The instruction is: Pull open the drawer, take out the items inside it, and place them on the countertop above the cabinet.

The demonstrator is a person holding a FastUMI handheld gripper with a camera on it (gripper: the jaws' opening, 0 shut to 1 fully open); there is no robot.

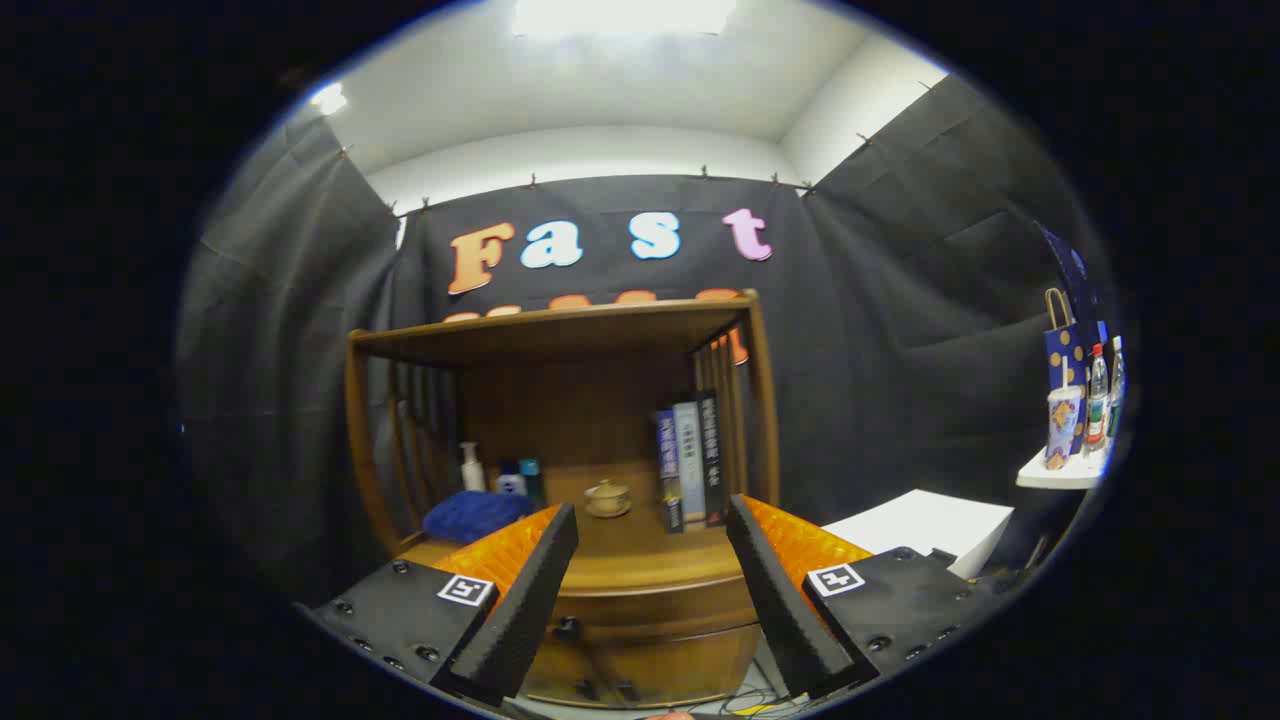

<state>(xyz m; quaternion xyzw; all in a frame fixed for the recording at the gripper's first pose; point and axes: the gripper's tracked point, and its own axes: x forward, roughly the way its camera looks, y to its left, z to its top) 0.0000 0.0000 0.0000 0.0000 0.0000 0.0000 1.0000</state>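
A wooden cabinet (600,340) with an open shelf stands ahead of me. Below its countertop (640,555) runs the drawer front (650,615), closed, with a small dark knob (567,628) near my left finger. My gripper (652,520) is open, its fingers spread wide in front of the countertop's edge, with nothing between them. On the countertop sit a blue cloth (472,515), small bottles (500,475), a small teapot (607,497) and several upright books (690,460). The drawer's contents are hidden.
A white box (925,525) lies to the right of the cabinet. Farther right, a white shelf (1060,472) carries a blue paper bag, a cup and bottles. Cables lie on the floor below the cabinet.
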